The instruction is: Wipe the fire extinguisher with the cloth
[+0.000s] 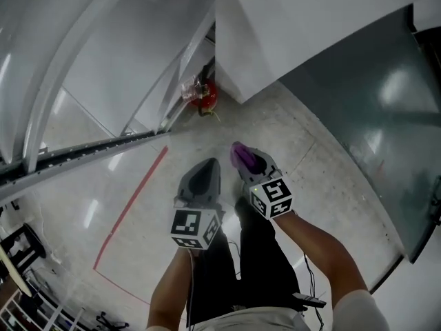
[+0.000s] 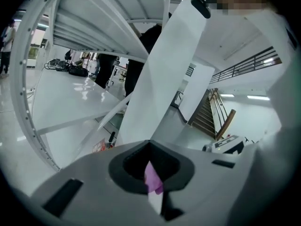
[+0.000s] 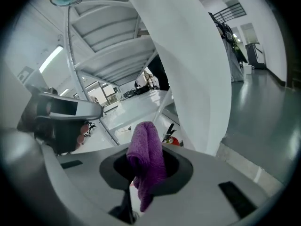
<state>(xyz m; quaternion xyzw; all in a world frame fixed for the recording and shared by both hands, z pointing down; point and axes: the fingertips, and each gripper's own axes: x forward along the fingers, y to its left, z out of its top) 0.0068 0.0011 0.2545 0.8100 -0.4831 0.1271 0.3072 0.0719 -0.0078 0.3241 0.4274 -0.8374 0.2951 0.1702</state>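
The left hand-held gripper point(image 1: 209, 165) point(image 2: 151, 175) had its jaws pressed together. A thin purple sliver showed in the slit between them, and what it was could not be told. Just beside it, at its 3 o'clock, the right hand-held gripper point(image 1: 247, 163) point(image 3: 146, 175) was pinching a folded purple terry cloth point(image 1: 240, 154) point(image 3: 146, 157). The cloth's rounded fold stood up past the jaw tips and a loose end hung down behind them. Both were held above the pale speckled concrete floor point(image 1: 289, 143), where a thin red painted line point(image 1: 131, 205) ran off toward 8 o'clock. Well apart at 12 o'clock, the small red fire extinguisher with a black handle point(image 1: 207, 96) point(image 3: 172, 138) stood on the floor. It was tucked against the foot of the broad white pillar point(image 1: 275, 33) point(image 3: 197, 69), with the white metal staircase point(image 1: 103, 61) at its 9 o'clock.
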